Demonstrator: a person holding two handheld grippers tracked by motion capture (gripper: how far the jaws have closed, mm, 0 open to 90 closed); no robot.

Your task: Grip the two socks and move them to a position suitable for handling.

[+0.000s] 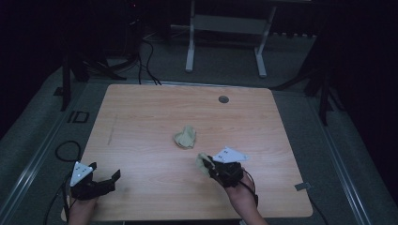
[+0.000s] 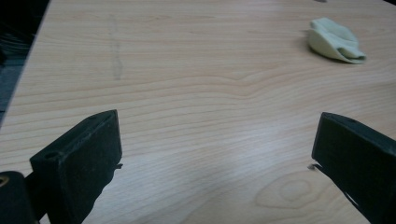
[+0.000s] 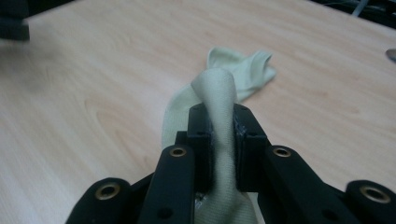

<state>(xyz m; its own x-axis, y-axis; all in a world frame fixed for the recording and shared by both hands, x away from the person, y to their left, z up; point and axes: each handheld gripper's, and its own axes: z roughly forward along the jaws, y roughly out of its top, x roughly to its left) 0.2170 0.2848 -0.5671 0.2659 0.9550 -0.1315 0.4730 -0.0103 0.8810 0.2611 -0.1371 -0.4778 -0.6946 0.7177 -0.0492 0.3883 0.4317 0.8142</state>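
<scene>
Left tool (image 1: 104, 178) sits at bench (image 1: 141, 117) front-left corner, jaws spread wide, nothing btwn them. Mid-bench lies a crumpled pale-green sock (image 1: 185, 137), near the right tool but apart. Right tool (image 1: 210, 165), front-centre, is pinching a second pale-green sock (image 3: 219, 107), cloth bunched btwn pads.

sock (image 1: 185, 137) mid-table (image 1: 141, 108), second sock (image 1: 203, 163) nearer

This looks like a dim lab or recording room. A bare wooden table (image 1: 155, 112) stands on grey carpet (image 1: 225, 61), with black cables (image 1: 149, 58) trailing across the floor. Behind it sit a white desk frame (image 1: 225, 28) and dark stand legs (image 1: 324, 89).
</scene>
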